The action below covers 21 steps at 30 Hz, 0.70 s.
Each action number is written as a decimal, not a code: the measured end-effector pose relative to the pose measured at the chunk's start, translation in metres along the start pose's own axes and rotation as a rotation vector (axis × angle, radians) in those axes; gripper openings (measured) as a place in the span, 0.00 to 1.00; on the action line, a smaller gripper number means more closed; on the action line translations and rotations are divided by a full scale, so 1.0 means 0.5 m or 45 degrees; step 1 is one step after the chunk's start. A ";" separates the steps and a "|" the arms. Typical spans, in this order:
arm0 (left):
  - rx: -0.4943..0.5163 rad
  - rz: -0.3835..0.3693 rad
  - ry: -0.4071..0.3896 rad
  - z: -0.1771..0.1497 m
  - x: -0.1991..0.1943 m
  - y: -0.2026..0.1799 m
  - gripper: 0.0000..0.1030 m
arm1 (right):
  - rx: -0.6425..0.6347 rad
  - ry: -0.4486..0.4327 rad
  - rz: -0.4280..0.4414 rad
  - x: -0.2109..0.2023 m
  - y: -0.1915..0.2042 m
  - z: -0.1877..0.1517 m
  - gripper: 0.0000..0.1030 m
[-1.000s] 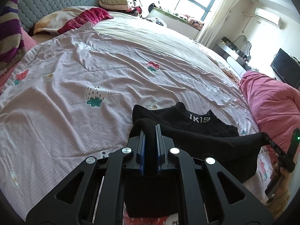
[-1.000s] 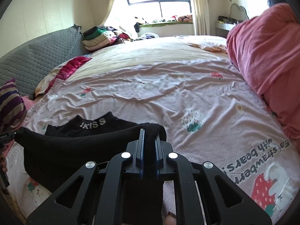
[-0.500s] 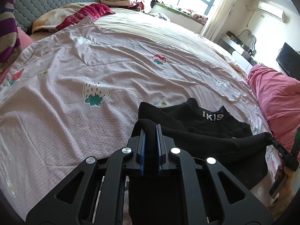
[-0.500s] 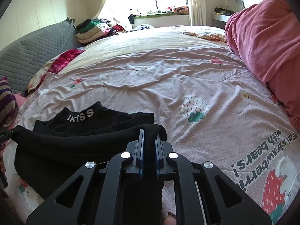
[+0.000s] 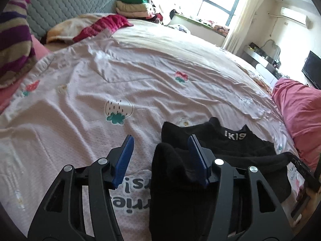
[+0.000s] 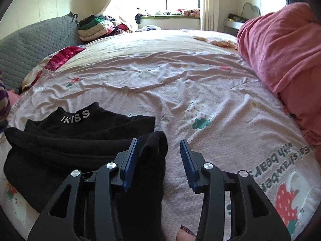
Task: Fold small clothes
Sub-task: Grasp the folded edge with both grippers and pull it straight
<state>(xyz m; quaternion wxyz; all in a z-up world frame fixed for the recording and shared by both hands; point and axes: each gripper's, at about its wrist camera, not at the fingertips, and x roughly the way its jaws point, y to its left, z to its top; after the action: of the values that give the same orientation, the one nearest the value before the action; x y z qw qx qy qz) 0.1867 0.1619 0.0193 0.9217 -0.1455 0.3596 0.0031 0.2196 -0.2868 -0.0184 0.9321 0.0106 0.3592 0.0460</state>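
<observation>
A black garment (image 5: 236,156) with white "IKISS" lettering on its collar lies on the pink strawberry-print bedsheet (image 5: 140,84), its lower part folded up toward the collar. My left gripper (image 5: 160,140) has its jaws opening. The fold's left corner stands between the blue pads and leans on the right one (image 5: 197,156). In the right wrist view the same garment (image 6: 80,140) lies at lower left. My right gripper (image 6: 159,141) is opening too, with the fold's right corner resting against its left pad (image 6: 130,160).
A heaped pink blanket (image 6: 280,50) borders the bed on the right. Folded clothes (image 6: 94,30) are stacked by the grey quilted headboard (image 6: 30,46), and a striped pillow (image 5: 14,46) lies at far left. A person's fingertip (image 6: 185,234) shows under my right gripper.
Both grippers were shut on the corners of the garment's folded edge. Their jaws have since spread apart, and the fold now lies lower on the bed near the collar.
</observation>
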 end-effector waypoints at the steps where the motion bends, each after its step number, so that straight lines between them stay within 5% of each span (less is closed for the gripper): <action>1: 0.012 -0.017 -0.002 -0.002 -0.008 -0.007 0.47 | -0.003 -0.015 -0.002 -0.010 0.001 0.000 0.41; 5: 0.143 -0.090 0.038 -0.035 -0.031 -0.061 0.34 | -0.025 -0.069 0.001 -0.053 0.007 -0.009 0.40; 9: 0.244 -0.164 0.168 -0.086 -0.012 -0.103 0.22 | -0.135 0.036 0.110 -0.054 0.042 -0.037 0.17; 14: 0.345 -0.081 0.240 -0.122 0.039 -0.128 0.21 | -0.232 0.155 0.098 -0.004 0.080 -0.069 0.15; 21: 0.380 0.006 0.238 -0.103 0.089 -0.128 0.21 | -0.200 0.169 0.056 0.058 0.075 -0.058 0.15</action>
<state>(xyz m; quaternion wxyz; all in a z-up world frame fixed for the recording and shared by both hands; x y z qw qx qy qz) 0.1927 0.0821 -0.0294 0.8956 -0.0057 0.4405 -0.0618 0.2187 -0.2470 -0.0575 0.9030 -0.0577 0.4150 0.0951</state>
